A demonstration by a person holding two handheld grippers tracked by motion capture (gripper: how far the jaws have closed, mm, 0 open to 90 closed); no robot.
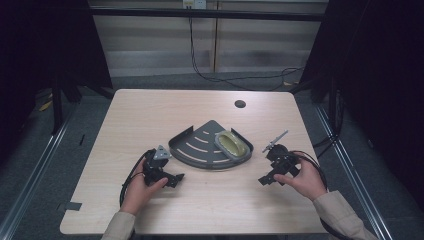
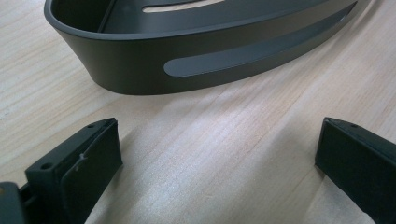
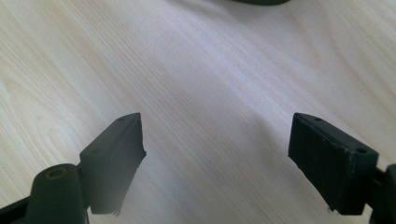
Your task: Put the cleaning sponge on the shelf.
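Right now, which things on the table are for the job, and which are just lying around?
For the job:
- dark grey plastic corner-shaped tray
- oval yellowish dish with a grey rim, lying in the tray
- left gripper, open
- right gripper, open

Just lying about:
- black cable on the floor
- round hole in the wooden table

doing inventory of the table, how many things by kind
dark grey corner shelf tray: 1
yellowish oval dish in the tray: 1
hand-held gripper: 2, the left hand-held gripper and the right hand-held gripper, both open with nothing between the jaws
total: 4
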